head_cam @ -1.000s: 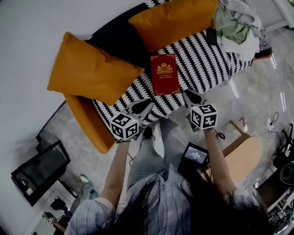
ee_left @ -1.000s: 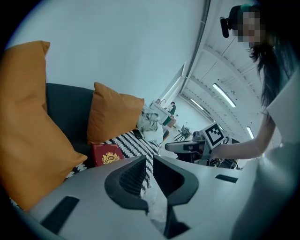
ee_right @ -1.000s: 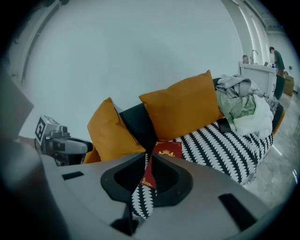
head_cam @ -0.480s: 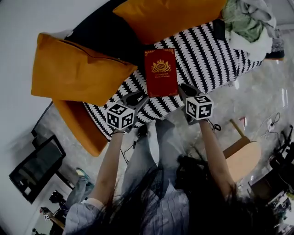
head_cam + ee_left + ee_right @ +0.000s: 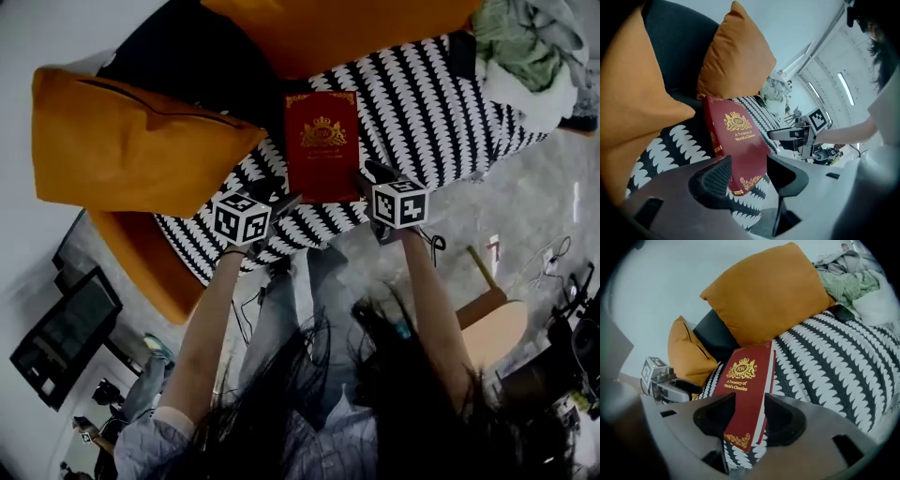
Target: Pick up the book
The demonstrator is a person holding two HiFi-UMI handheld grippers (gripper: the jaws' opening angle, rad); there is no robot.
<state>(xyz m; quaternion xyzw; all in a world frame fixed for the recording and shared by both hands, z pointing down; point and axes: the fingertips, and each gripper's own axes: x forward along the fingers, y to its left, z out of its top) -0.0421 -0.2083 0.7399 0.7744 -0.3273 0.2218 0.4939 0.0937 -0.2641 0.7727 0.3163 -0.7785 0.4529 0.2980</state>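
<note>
**Book**: red, with a gold crest and gold lettering on the cover. It lies flat, cover up, on the sofa's black-and-white patterned throw. Its near end is close to the seat's front edge and its far end points toward the sofa back.

**Left tongs**: at the book's near left corner. The jaws are spread, having just been opening. That corner shows in the gap, and neither pad presses it.

**Right tongs**: at the book's near right corner. The jaws are spread, having just been opening. The book's near end stands between them, not pinched.

**Orange cushion**: at the seat's left end, its tip just beside the book's left edge.

**Second orange cushion**: against the sofa back, beyond the book's far end.

**Heap of clothes**: at the sofa's right end, well apart from the book.
</note>
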